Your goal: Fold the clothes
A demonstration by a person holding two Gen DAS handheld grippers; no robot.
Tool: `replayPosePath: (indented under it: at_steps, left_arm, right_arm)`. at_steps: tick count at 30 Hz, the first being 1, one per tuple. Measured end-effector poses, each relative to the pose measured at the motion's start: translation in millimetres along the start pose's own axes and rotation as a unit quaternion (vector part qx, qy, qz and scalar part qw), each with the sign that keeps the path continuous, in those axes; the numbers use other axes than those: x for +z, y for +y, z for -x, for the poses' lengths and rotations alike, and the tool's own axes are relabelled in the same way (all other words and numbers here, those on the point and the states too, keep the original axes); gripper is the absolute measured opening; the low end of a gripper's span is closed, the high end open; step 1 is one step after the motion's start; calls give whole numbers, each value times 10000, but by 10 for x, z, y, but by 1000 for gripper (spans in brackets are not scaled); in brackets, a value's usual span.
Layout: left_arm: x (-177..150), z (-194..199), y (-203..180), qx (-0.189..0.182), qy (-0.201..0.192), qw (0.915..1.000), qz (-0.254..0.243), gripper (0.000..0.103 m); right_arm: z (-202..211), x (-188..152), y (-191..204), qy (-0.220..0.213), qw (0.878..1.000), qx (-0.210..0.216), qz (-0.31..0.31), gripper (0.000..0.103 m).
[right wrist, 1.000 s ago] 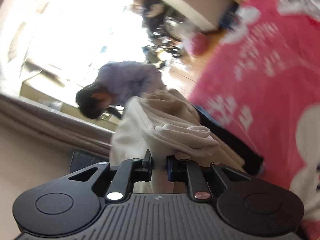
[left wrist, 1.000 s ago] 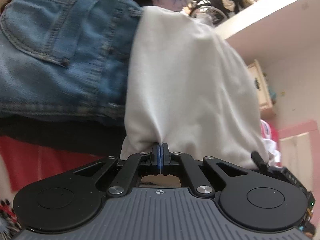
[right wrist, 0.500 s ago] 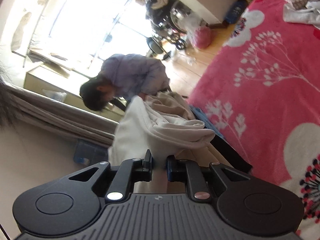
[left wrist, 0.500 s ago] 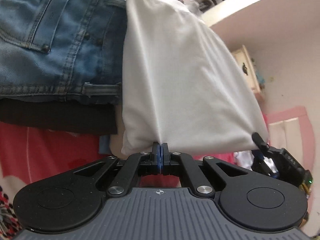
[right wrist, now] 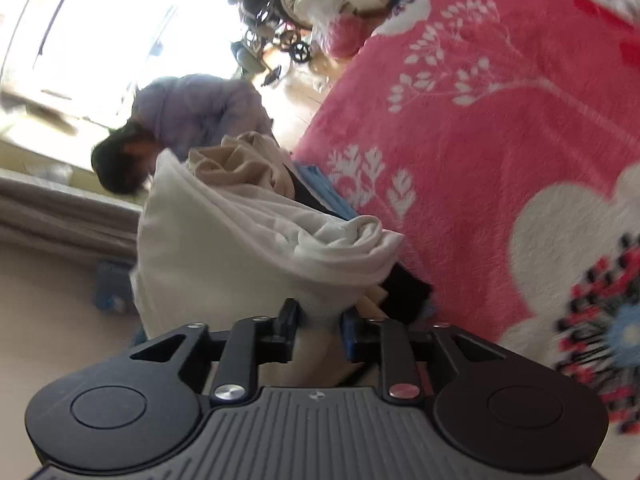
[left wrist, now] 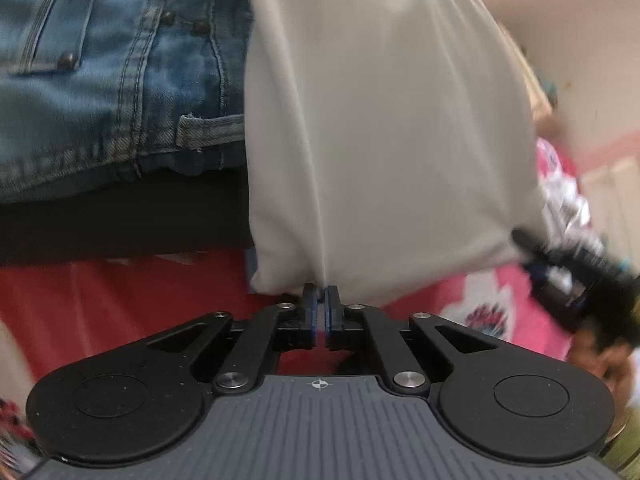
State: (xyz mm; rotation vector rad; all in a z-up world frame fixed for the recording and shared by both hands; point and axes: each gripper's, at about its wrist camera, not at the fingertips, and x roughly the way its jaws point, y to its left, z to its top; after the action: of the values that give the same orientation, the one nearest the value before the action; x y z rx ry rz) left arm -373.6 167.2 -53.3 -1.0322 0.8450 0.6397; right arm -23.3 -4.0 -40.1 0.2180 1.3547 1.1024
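since the earlier frame both tools have come lower toward the bed, the jeans now fill more of the left view, and the right tool's jaws have parted from a tight pinch.

risk: the right tool [right wrist: 318,320] is opening with a bunched corner of the white garment [right wrist: 224,256] between its jaws; if that corner drops before the cloth lies flat, the fold could slump or land askew on the pile. the hanging cloth may also drag over the jeans [left wrist: 120,80] and disturb them.

the left tool [left wrist: 320,308] is clamped together on the garment's lower edge, cloth drawn taut into its tips. the garment hangs between both tools, against the jeans and above the pink blanket [right wrist: 500,140] on the bed.
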Motion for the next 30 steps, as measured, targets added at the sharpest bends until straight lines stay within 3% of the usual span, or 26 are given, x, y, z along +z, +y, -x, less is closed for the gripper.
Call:
replayPosePath:
  at_steps: [2, 5, 7, 10, 12, 13, 15, 18, 22, 27, 30]
  left_arm:
    - [-48, 85, -12, 109, 152, 9993, -318, 21]
    - [-103, 326, -40, 290, 300, 9960, -790, 23]
    - [-59, 508, -58, 308, 199, 9954, -881, 23]
    - [143, 625, -149, 18, -317, 9949, -959, 23]
    - [271, 565, -234, -268, -686, 9920, -1024, 23]
    - [318, 501, -279, -406, -843, 9902, -1038, 23]
    - [365, 336, -331, -518, -945, 9888, -1035, 23]
    - [387, 11, -285, -165, -799, 9931, -843, 23]
    - [412, -152, -182, -64, -742, 9952, -636, 23]
    - [429, -248, -201, 25, -702, 9925, -1002, 23]
    - [498, -304, -139, -41, -578, 9946, -859, 23]
  right_arm:
    - [222, 26, 56, -74, 9984, -382, 409, 35]
    - [571, 140, 169, -427, 9949, -519, 750, 35]
    - [663, 290, 375, -672, 9918, -281, 1053, 38]
    - [460, 586, 866, -857, 9783, 446, 1835, 56]
    - [163, 800, 1201, -770, 9624, 1002, 2404, 71]
    - [-18, 910, 1351, -662, 9545, 1218, 2641, 77]
    - [-415, 1128, 1572, -373, 9445, 1402, 2947, 78]
    - [-956, 1450, 1699, 167, 9406, 1542, 3021, 80]
    - [-1540, 1810, 1771, 963, 9324, 1947, 2890, 84]
    - [-2228, 1955, 1844, 2171, 9021, 2654, 2620, 86]
    - [-2552, 1903, 1919, 2727, 8823, 2800, 2621, 79]
